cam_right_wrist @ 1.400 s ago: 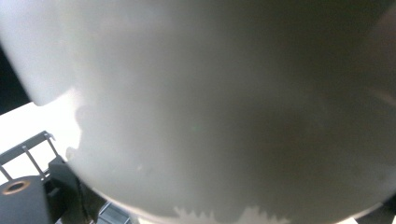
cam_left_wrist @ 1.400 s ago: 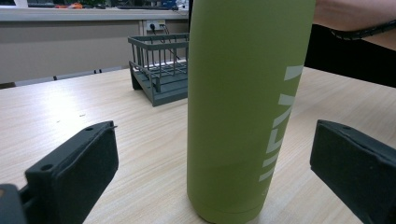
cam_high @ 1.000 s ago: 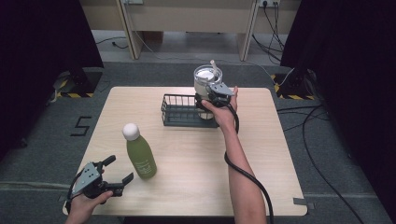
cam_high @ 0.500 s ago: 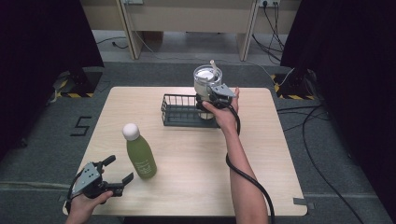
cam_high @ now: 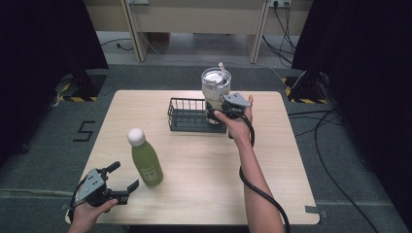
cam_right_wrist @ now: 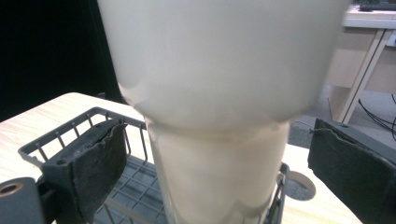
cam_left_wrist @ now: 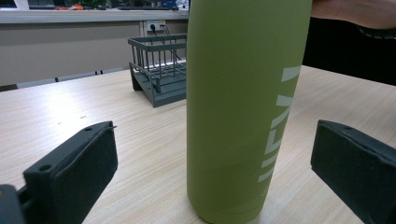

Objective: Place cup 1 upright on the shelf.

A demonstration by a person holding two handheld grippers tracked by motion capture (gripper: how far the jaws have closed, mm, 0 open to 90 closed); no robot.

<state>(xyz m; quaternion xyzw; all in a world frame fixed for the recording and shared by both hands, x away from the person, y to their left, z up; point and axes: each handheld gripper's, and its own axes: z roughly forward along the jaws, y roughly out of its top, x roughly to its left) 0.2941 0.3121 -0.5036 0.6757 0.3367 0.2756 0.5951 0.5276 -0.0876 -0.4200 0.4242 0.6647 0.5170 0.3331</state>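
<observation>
A cream tumbler (cam_high: 215, 90) with a lid and straw stands upright at the right end of a dark wire basket (cam_high: 187, 116). My right gripper (cam_high: 214, 114) is at its lower part. In the right gripper view the tumbler (cam_right_wrist: 219, 93) is between the two pads with a gap on each side. The jaws have just been closing and the right gripper (cam_right_wrist: 219, 158) is still open. A green bottle (cam_high: 145, 162) with a white cap stands at the front left. My left gripper (cam_high: 125, 175) is open just left of it, and the bottle (cam_left_wrist: 243, 107) stands untouched between its jaws.
The basket (cam_left_wrist: 159, 70) sits at the back middle of the light wooden table (cam_high: 204, 194). A black cable hangs from the right gripper along the forearm. Dark curtains stand on both sides, with desk legs and floor cables behind the table.
The right gripper has shifted a little to the right and toward the near side, while the tumbler has kept its place. The left gripper and the bottle have not moved.
</observation>
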